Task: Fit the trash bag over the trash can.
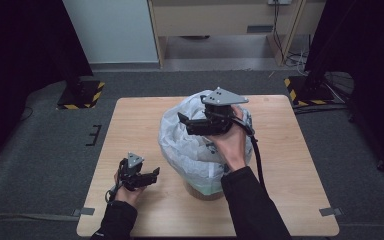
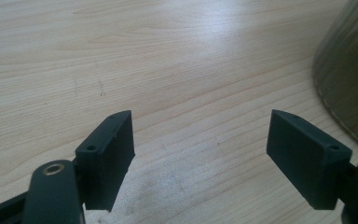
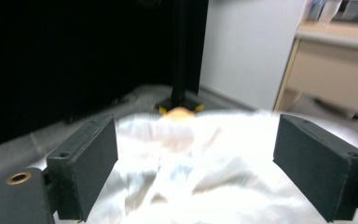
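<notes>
Hovering over the white plastic bag (image 1: 190, 145) lining the bin (image 1: 205, 192) at mid-table, right gripper (image 1: 184, 121) with jaws spread, nothing pinched. Resting low on the wooden table (image 1: 130, 125) just left of the bin, left gripper (image 1: 152, 176) likewise released, empty.

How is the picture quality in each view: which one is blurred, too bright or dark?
High view: dim overall, dark at both sides, yet the bag and table read clearly. Left gripper view: sharp wood grain, a soft bright glare patch on the table top, the bin at the right edge hazy. Right gripper view: blurred, the white bag overexposed and its folds washed out, the left background nearly black.
</notes>
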The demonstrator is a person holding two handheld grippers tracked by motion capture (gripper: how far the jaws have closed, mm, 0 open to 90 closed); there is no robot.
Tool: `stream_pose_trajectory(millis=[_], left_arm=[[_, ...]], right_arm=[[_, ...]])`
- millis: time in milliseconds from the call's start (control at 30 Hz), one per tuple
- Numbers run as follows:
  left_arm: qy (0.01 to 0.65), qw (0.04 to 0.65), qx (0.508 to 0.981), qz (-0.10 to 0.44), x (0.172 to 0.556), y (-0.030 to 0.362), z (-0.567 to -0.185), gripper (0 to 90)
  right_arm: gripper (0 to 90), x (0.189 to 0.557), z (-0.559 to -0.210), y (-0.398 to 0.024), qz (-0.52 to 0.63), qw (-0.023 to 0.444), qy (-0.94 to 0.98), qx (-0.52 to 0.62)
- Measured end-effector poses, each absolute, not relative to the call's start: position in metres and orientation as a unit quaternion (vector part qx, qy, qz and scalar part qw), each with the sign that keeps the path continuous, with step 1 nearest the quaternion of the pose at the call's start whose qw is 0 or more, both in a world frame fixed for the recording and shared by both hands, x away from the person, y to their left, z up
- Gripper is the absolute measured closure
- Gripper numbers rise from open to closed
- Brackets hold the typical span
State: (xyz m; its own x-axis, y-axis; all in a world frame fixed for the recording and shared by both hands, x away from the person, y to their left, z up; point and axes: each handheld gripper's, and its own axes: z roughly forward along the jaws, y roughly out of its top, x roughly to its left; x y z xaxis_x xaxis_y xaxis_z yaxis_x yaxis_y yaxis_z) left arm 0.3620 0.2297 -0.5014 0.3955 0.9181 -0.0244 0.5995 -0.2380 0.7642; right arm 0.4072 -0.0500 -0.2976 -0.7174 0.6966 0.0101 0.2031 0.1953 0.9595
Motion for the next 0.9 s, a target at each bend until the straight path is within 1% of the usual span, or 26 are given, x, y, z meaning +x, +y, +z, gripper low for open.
stream_pose_trajectory(millis=[67, 267, 600, 900], left_arm=[[0.503, 0.358, 0.755, 0.222, 0.362, 0.230, -0.502, 22.8], [0.502, 0.355, 0.756, 0.221, 0.362, 0.229, -0.503, 22.8], [0.504, 0.355, 0.756, 0.221, 0.362, 0.229, -0.503, 22.8], [0.502, 0.355, 0.758, 0.220, 0.361, 0.229, -0.503, 22.8]], right_arm=[[14.0, 0.409, -0.306, -0.047, 0.540, 0.206, 0.757, 0.305], [12.1, 0.412, -0.325, -0.041, 0.485, 0.185, 0.800, 0.300], [10.1, 0.420, -0.341, -0.034, 0.411, 0.162, 0.838, 0.320], [10.1, 0.422, -0.353, -0.030, 0.342, 0.127, 0.873, 0.325]])
